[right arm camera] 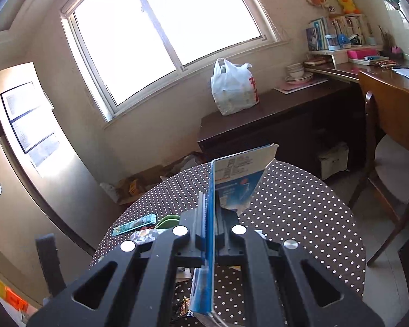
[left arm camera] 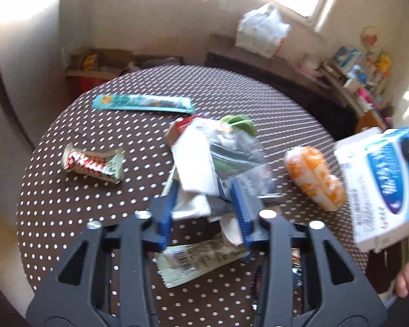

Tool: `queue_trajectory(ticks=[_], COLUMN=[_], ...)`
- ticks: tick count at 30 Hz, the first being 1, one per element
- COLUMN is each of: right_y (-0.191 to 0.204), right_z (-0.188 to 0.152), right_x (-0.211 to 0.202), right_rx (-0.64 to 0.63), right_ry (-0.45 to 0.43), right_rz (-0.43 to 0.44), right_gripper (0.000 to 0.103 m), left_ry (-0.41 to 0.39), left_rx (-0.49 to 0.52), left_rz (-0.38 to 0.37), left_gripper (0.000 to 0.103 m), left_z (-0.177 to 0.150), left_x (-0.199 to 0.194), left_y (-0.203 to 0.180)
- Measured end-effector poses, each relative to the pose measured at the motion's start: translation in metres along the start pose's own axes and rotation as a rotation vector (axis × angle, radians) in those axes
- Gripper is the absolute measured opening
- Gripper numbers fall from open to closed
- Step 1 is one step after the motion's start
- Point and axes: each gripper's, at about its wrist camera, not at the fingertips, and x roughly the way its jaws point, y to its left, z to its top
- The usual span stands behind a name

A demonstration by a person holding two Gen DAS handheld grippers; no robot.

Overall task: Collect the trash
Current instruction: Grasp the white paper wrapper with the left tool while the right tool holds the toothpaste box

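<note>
My round dotted surface still carries most of the trash. At its right edge my right gripper has its fingers clamped on a flattened blue-and-white carton, held on edge. My left gripper has its fingers part-closed around a loose bundle of white paper and clear plastic; the picture is blurred, so I can't tell whether the pads truly bite. I judge the bundle could shed pieces when lifted. The orange wrapper, red-and-white bar and teal stick pack lie apart, waiting.
</note>
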Motion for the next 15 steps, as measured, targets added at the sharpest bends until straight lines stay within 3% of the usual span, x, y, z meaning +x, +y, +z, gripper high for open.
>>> queue_trajectory(ticks=[5, 15], right_y=[0.007, 0.031], right_z=[-0.001, 0.003], right_x=[0.001, -0.013], right_rx=[-0.014, -0.064], right_ry=[-0.002, -0.040], right_rz=[0.014, 0.069], right_gripper=[0.005, 0.005], left_ry=[-0.066, -0.209], left_rx=[0.027, 0.087], left_rz=[-0.023, -0.016], left_gripper=[0.022, 0.018], left_z=[-0.001, 0.003], left_x=[-0.028, -0.086], left_y=[-0.007, -0.022])
